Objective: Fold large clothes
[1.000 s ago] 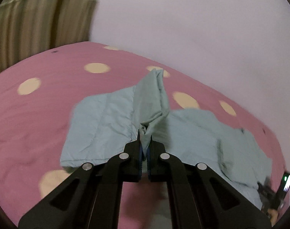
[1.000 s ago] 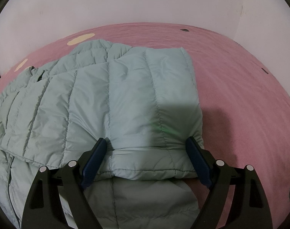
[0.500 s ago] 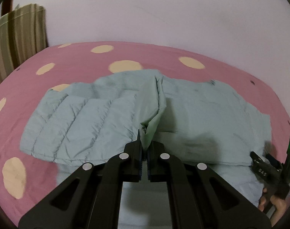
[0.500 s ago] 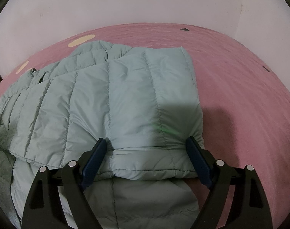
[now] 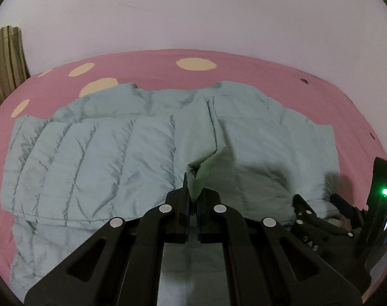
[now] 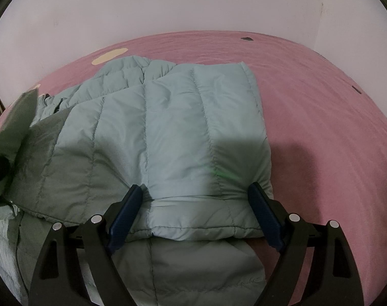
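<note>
On pink bed — pale-green quilted jacket | folded, puffy, creased

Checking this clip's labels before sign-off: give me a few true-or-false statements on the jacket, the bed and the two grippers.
1. The left gripper is shut on a pinch of the quilted jacket. True.
2. The right gripper is clamped shut on a sleeve. False: its jaws stand wide open, resting astride a folded part of the jacket.
3. The jacket lies on a pink bedcover with cream dots. True.
4. The jacket is dark red. False: it is pale blue-green.
5. A green light glows at the right edge of the left wrist view. True.
</note>
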### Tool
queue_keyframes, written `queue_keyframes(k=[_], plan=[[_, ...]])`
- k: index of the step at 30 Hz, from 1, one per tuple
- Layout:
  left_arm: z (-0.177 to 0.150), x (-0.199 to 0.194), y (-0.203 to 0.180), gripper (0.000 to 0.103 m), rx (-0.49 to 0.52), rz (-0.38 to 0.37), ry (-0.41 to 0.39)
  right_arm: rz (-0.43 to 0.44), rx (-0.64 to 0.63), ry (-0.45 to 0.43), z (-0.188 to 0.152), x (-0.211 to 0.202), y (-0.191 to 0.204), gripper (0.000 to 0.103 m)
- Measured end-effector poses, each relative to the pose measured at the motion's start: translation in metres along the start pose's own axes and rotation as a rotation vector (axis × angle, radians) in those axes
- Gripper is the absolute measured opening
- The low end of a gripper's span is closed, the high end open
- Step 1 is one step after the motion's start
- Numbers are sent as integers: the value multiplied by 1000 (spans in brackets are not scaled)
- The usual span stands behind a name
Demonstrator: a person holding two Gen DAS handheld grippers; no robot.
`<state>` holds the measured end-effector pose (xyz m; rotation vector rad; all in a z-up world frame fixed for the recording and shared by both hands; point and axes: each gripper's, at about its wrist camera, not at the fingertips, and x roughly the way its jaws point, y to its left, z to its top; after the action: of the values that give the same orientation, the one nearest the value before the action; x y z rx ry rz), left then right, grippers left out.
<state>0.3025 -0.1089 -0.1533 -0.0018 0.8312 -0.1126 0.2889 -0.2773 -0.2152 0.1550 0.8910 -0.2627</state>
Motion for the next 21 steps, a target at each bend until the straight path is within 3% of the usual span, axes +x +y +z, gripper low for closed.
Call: queue_keyframes(k=[5,7,9,10,14,21], plan=[[-8,13,-16,4,25,-18,37,-1,-1,0,0,-1,-2,84],[-11,12,-17,18,21,-22,37,-3,-3,-1,0,0,0,84],[-13,5,-16,60,18,-24,28,-3,-2,0,1,0,0,84],[-13,0,-15,65,16,-18,11,-4,-3,-1,1,0,0,84],[-12,-22,-7,68,37,-20,-20,-8,-3,-1,3,-2,0,84],[-12,-59,61,73,-21,60,-75,-4,17,-14,5,-28,-7,84]])
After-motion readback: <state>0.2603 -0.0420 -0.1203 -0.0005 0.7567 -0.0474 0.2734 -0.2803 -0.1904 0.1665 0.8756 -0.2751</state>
